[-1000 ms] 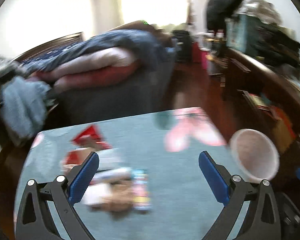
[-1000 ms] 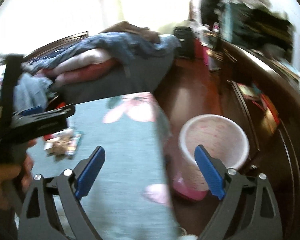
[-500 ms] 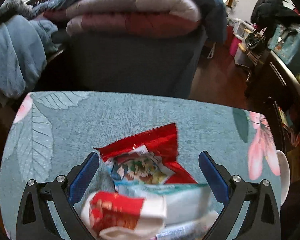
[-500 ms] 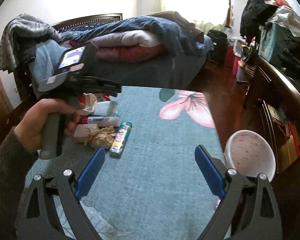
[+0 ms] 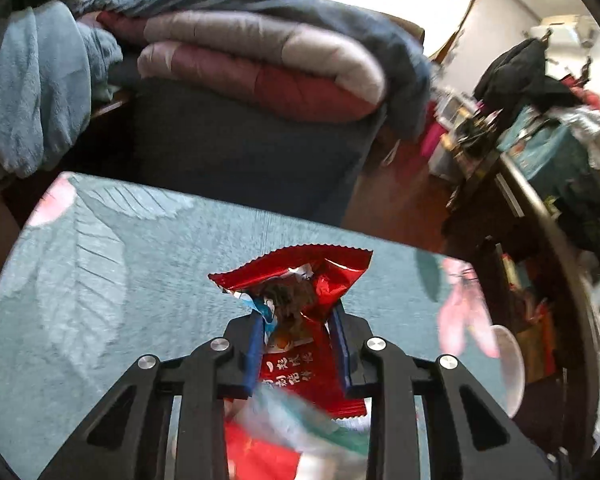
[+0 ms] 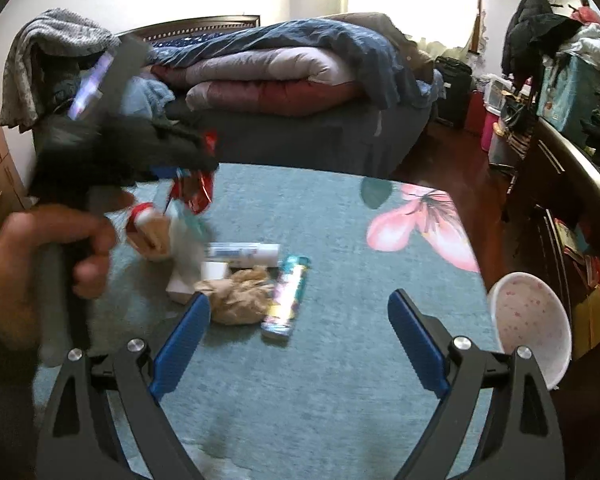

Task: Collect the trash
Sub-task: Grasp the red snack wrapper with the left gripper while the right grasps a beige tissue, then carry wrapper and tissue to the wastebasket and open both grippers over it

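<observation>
Pinching a light, crinkly red snack wrapper [image 5: 300,280] mid-body, left gripper [image 5: 298,344] jaws clamp the slippery foil; right gripper [image 6: 298,336] jaws gape above the bench [image 6: 340,400]

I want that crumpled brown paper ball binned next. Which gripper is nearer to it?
Right. The right gripper hangs open just short of the crumpled brown paper ball; the left gripper is lifted above the far side of the pile, shut on the red wrapper.

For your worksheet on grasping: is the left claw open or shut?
Shut. In the left wrist view, the left claw presses its blue fingers against both sides of the red wrapper.
</observation>
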Motion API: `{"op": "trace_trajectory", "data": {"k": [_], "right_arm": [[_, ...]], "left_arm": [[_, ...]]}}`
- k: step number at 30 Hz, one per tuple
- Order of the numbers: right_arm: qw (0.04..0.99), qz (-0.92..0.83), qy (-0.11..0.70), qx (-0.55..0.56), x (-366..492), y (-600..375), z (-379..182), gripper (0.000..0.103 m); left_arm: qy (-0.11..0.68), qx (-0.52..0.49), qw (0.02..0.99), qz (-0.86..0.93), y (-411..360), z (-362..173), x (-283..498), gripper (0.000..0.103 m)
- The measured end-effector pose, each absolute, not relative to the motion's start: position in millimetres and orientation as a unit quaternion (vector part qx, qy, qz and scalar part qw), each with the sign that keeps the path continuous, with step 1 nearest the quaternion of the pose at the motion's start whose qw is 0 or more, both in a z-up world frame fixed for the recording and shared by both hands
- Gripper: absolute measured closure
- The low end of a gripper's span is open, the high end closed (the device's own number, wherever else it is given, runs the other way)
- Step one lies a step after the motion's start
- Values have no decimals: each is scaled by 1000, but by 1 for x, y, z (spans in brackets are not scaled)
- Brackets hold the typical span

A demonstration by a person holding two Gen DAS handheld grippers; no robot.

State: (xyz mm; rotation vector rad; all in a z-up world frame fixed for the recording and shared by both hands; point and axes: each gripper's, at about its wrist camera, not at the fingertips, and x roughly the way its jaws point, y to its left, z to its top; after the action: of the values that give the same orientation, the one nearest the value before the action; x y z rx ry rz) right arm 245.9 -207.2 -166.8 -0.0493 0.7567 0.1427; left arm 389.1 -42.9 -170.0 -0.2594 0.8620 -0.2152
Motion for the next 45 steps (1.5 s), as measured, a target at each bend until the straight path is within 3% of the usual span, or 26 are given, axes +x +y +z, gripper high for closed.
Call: {"op": "trace_trajectory", "data": {"k": [6, 12, 13, 14, 15, 29, 45], "right_arm": [[918, 92, 384, -37, 253, -177, -180, 16], [904, 91, 416, -39, 278, -161, -201, 40], [902, 91, 421, -36, 280, -161, -204, 55], [899, 93, 426, -32, 282, -162, -206, 79], [895, 96, 434, -26, 283, -163, -208, 81], [917, 92, 383, 69, 208, -230, -166, 81], [931, 65, 341, 110, 142, -306, -163, 80]], "left_arm": [[371, -115, 915, -110, -18, -130, 351, 73], [362, -110, 920, -102, 7, -123, 333, 73], [360, -108, 921, -99, 9, -123, 330, 73], [359, -106, 922, -98, 11, -123, 327, 73], [359, -105, 922, -98, 11, -123, 323, 73], [340, -64, 929, -130, -35, -106, 270, 70], [347, -13, 924, -162, -131, -99, 228, 69]]}}
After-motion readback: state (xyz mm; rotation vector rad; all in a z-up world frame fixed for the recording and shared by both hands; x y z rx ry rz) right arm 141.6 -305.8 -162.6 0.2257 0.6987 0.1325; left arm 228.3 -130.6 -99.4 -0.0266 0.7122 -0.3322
